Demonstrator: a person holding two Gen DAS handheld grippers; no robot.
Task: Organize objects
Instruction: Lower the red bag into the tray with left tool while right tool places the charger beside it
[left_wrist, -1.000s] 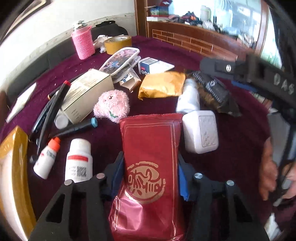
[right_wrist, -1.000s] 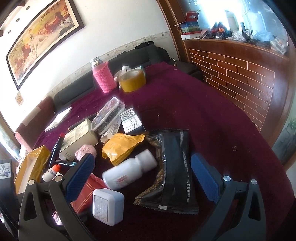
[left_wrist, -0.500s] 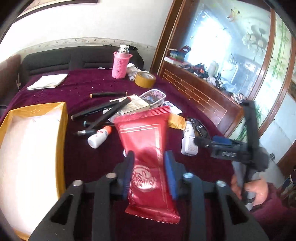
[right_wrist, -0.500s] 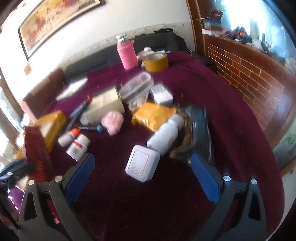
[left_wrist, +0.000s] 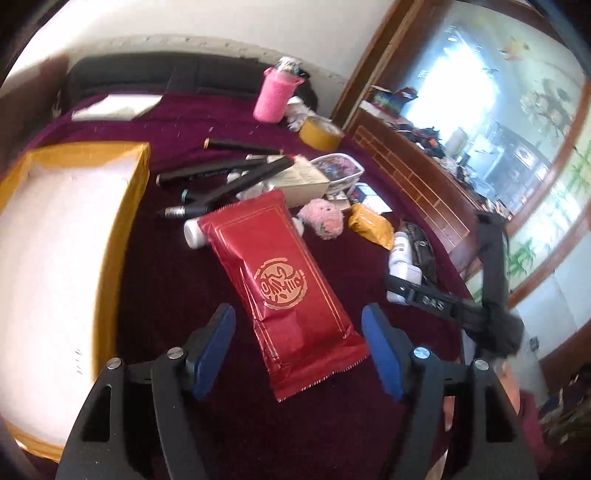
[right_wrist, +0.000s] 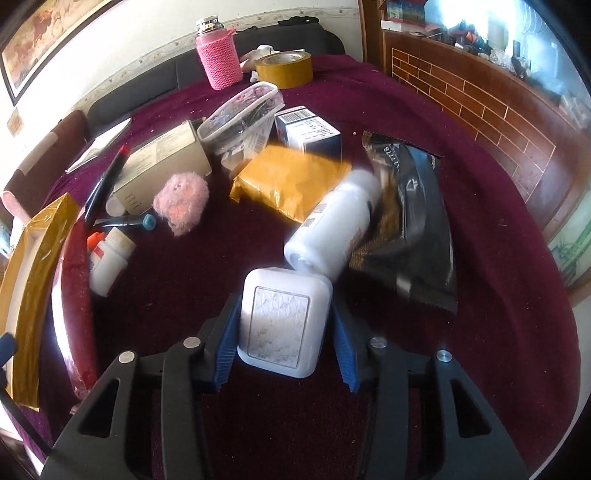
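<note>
Left tool (left_wrist: 298, 345) jaws just opened wide; right tool (right_wrist: 283, 345) jaws just closing.

You have bare maroon cloth (right_wrist: 498, 258) free to the right of the black packet (right_wrist: 417, 221), clutter crowding the middle, white bottle (right_wrist: 332, 229) touching the white box (right_wrist: 284, 325) ahead.

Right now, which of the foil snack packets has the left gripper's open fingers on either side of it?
The red packet. The orange packet and black packet lie farther back in the pile.
</note>
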